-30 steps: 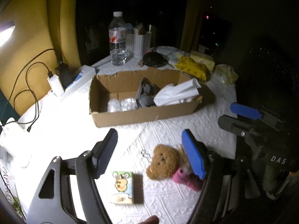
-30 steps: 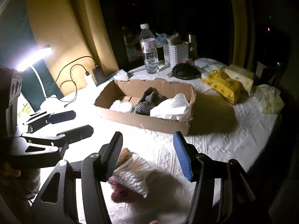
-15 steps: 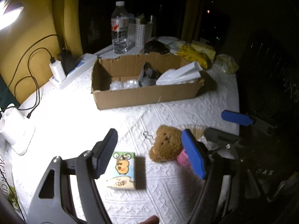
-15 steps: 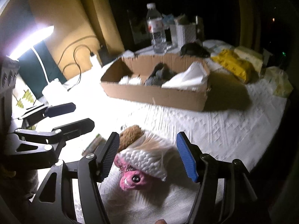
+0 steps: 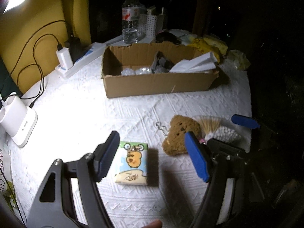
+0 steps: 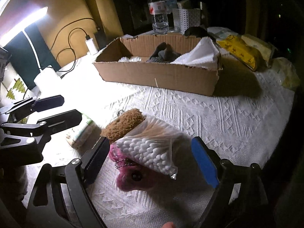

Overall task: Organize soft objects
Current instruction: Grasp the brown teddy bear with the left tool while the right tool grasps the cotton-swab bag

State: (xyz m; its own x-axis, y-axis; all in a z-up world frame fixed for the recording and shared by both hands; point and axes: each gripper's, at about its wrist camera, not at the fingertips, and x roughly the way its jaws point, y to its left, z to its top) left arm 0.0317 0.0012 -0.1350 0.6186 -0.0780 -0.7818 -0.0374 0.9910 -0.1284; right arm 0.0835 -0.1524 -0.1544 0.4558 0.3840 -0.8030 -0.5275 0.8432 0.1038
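We sit at pick-up: right hand-held gripper (image 6: pixel 152 163), jaws just opened wide, straddles the cotton-swab bag (image 6: pixel 150 148). Left hand-held gripper (image 5: pixel 152 155) stands apart over the tissue pack (image 5: pixel 133 163); next, close and carry to the cardboard box (image 6: pixel 157 76)

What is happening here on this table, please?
A person holds two grippers over a white tablecloth. The right gripper, whose jaws have just been opening, stands open around a bag of cotton swabs that lies on a brown plush bear and a pink plush toy. The left gripper is open above a small tissue pack. A cardboard box behind already holds some soft things.
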